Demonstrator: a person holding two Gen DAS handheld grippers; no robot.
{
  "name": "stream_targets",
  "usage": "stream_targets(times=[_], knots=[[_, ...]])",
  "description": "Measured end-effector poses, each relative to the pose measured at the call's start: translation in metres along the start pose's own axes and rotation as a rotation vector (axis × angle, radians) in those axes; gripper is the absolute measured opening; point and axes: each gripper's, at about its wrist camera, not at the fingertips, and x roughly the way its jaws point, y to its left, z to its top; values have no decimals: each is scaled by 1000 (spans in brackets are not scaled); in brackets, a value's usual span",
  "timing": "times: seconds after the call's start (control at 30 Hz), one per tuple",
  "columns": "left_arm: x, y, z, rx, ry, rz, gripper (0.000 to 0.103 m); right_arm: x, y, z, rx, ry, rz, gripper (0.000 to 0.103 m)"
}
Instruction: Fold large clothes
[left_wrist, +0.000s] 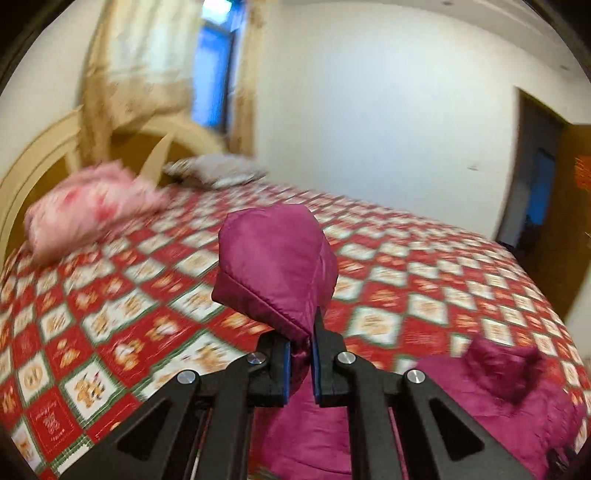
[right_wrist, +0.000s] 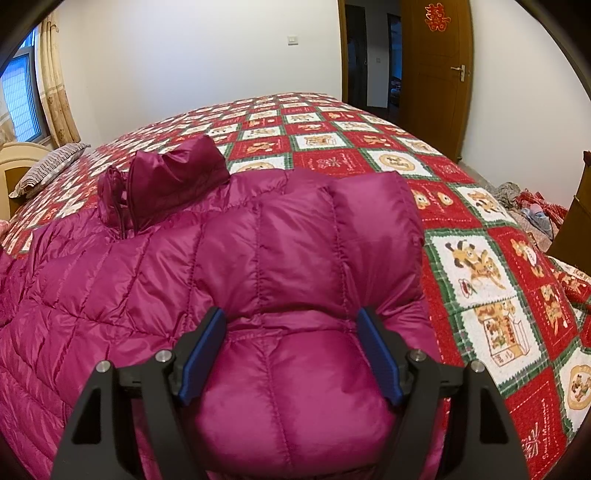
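A magenta quilted down jacket (right_wrist: 229, 258) lies spread on the bed, its hood (right_wrist: 173, 177) bunched at the far side. My left gripper (left_wrist: 300, 349) is shut on a sleeve cuff (left_wrist: 275, 262) of the jacket and holds it up above the bed; the rest of the jacket (left_wrist: 480, 402) lies below and to the right. My right gripper (right_wrist: 291, 350) is open, its blue pads (right_wrist: 201, 350) either side of a folded sleeve (right_wrist: 295, 387) lying on the jacket. The pads do not pinch it.
The bed has a red, white and green patterned quilt (right_wrist: 476, 258). A pink pillow (left_wrist: 88, 206) and a grey pillow (left_wrist: 214, 170) lie by the headboard (left_wrist: 33, 162). A window with curtains (left_wrist: 155, 74) is behind. An open wooden door (right_wrist: 436, 74) and loose cloth (right_wrist: 532, 210) are at right.
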Motion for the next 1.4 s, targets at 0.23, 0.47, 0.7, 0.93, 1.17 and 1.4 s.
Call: stream_targets(times=[0.23, 0.47, 0.7, 0.93, 1.17, 1.4], knots=[[-29, -60, -4, 76, -15, -111, 8, 0, -2, 0, 11, -5, 11, 76], [-34, -94, -18, 135, -5, -119, 8, -1, -5, 0, 23, -12, 23, 76], [-34, -150, -65, 310, 53, -223, 8, -2, -7, -1, 36, -18, 37, 76], [-33, -204, -129, 464, 137, -309, 8, -2, -8, -1, 40, -21, 42, 76], [-42, -229, -150, 510, 136, -348, 8, -3, -8, -2, 48, -24, 50, 76], [-34, -240, -162, 547, 172, -371, 9, -3, -8, -2, 49, -24, 50, 77]])
